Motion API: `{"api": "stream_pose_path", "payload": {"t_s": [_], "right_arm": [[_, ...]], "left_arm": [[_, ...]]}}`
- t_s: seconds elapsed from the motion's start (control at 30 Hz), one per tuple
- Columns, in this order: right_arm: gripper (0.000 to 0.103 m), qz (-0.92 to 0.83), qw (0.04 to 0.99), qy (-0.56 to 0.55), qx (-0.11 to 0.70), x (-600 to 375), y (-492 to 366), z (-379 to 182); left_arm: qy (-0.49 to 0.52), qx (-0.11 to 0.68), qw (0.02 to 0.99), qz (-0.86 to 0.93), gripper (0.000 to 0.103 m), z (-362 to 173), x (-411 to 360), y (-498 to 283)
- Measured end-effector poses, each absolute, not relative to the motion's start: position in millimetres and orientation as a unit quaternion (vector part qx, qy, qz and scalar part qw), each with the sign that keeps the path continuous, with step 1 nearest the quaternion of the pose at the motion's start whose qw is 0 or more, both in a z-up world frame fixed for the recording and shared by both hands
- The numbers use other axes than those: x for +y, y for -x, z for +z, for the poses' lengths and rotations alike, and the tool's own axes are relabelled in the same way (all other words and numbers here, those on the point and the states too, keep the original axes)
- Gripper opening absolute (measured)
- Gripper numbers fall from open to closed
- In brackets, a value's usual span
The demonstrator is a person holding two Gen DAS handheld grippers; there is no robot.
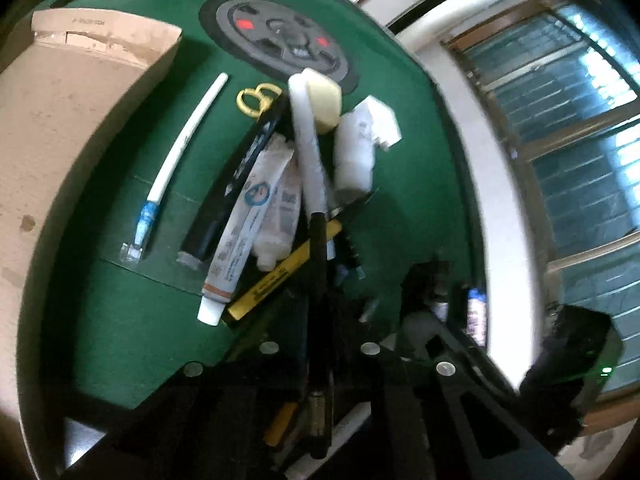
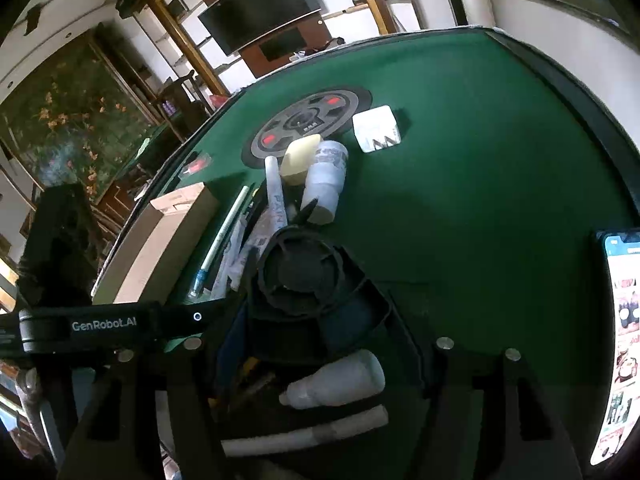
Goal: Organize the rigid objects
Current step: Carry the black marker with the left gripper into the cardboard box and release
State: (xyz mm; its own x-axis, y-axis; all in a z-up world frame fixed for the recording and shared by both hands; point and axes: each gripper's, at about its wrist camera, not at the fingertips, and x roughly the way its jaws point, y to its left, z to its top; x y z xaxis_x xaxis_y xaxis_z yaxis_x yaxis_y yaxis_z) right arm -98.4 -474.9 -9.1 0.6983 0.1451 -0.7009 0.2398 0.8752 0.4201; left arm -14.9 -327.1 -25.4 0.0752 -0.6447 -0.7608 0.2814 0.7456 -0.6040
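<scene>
A pile of rigid items lies on the green table [image 1: 120, 320]: a toothpaste tube [image 1: 244, 232], a yellow marker [image 1: 280, 276], a long black tube [image 1: 236, 184] and a white bottle [image 1: 356, 152]. A sponge stick [image 1: 322, 100] with a white shaft and black handle runs down the left wrist view. My left gripper [image 1: 320, 344] is shut on that black handle. In the right wrist view my right gripper [image 2: 320, 344] stands open behind the left gripper's black body [image 2: 304, 272]. A small white bottle [image 2: 336, 384] and a white tube [image 2: 304, 436] lie between its fingers, untouched.
A cardboard box [image 1: 72, 120] stands left of the pile, with a white pen [image 1: 180, 140] beside it. Gold scissor handles [image 1: 256, 100] poke out at the pile's far end. A round grey disc [image 2: 308, 120], a white box [image 2: 376, 128] and a lit phone [image 2: 620, 340] are also on the table.
</scene>
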Motion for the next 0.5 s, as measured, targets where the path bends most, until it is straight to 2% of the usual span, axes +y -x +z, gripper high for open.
{"api": "stream_pose_path", "payload": {"t_s": [0.2, 0.5], "right_arm": [[0.065, -0.021, 0.894, -0.241, 0.377, -466.5, 100.1, 4.0], [0.065, 0.1, 0.898, -0.222, 0.366, -397.2, 82.0, 31.1]], "left_arm": [[0.184, 0.569, 0.727, -0.337, 0.007, 4.7, -299.2, 14.0], [0.181, 0.512, 0.784, -0.302, 0.008, 68.8, -182.1, 15.5]]}}
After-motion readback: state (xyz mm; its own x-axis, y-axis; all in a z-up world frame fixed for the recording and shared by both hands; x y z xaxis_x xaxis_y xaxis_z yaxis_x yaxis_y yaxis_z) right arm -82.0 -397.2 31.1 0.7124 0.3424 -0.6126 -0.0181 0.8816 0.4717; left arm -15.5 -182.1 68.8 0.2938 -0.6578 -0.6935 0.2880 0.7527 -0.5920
